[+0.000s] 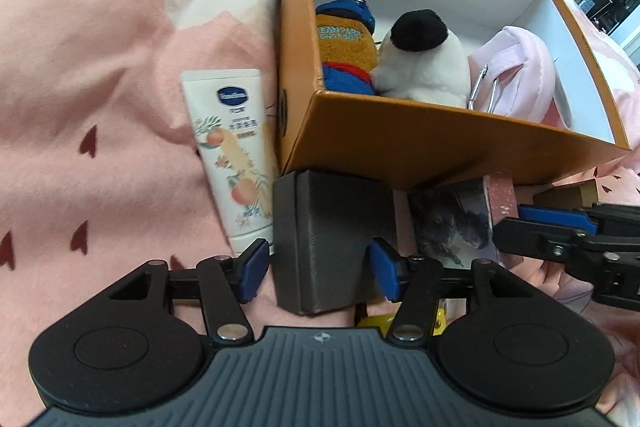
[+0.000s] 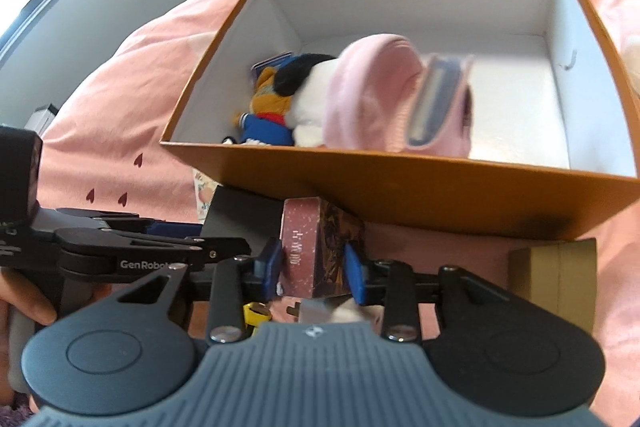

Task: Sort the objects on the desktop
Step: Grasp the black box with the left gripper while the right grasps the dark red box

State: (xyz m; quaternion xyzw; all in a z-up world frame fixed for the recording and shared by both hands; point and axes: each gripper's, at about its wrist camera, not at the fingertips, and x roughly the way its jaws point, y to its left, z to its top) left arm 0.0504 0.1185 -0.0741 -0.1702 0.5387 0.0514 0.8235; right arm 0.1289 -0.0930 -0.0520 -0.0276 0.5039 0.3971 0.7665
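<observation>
Left gripper clenches the dark grey rectangular box – white peach-print lotion tube just left of it. Right gripper grasps the pink speckled card box – open orange cardboard storage box right ahead, plush toys inside.

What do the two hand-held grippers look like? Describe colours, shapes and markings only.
Both the left gripper and the right gripper have black linkage arms with silver rivets, blue fingertip pads, two round black discs and a ribbed grey body. White "GenRobot" lettering marks the left one's side.
</observation>
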